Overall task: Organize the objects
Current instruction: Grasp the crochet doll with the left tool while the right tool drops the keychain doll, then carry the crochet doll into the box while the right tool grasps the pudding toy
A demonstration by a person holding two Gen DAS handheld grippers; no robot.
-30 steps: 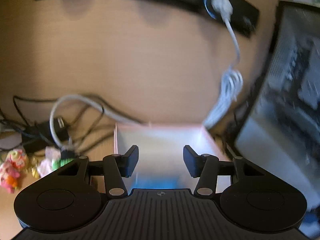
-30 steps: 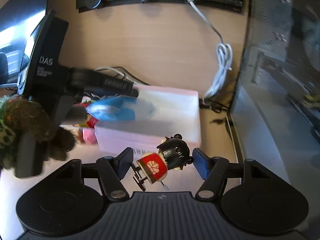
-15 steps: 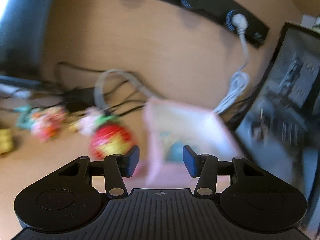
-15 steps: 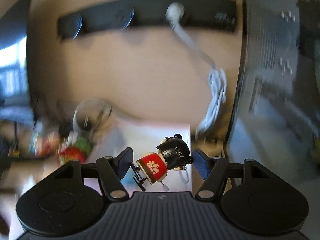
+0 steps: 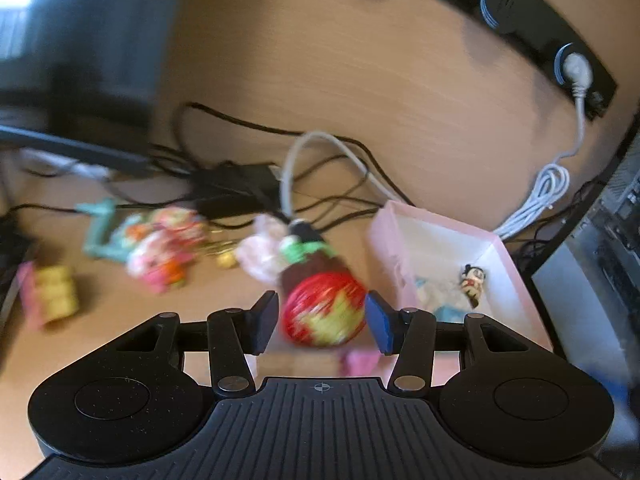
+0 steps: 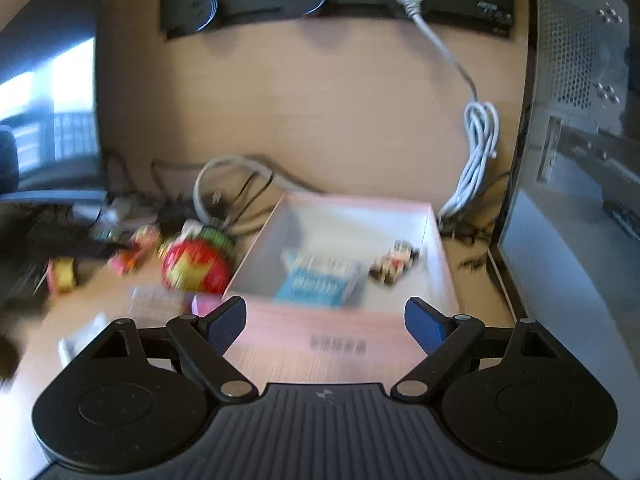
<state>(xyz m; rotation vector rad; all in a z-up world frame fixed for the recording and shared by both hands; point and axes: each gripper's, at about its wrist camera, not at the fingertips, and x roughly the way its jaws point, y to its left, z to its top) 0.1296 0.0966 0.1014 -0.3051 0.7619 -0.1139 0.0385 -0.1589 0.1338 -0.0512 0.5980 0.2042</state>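
Note:
A pink box [image 6: 438,248] stands on the wooden desk, and in it lie a blue packet [image 6: 320,284] and a small black-haired doll in red [image 6: 394,264]. My right gripper [image 6: 325,314] hovers at the box's near edge; its jaws are opening and nothing is between them. In the left wrist view the same box [image 5: 508,256] and doll [image 5: 472,282] are on the right. A red and yellow ball toy [image 5: 324,314] with a green collar lies on the desk just left of the box. My left gripper [image 5: 322,324] is open, and the ball sits in line with its gap.
Several small toys lie left of the ball: a pink-orange one [image 5: 164,252], a yellow one [image 5: 56,294], a teal one [image 5: 104,228]. Cables [image 5: 248,184] tangle behind them. A black power strip [image 6: 336,0] lines the back wall. A computer case [image 6: 580,160] stands on the right.
The right gripper let go of the doll, which now lies in the pink box, and its jaws stand wider. The left gripper swung left from the box to the red ball.

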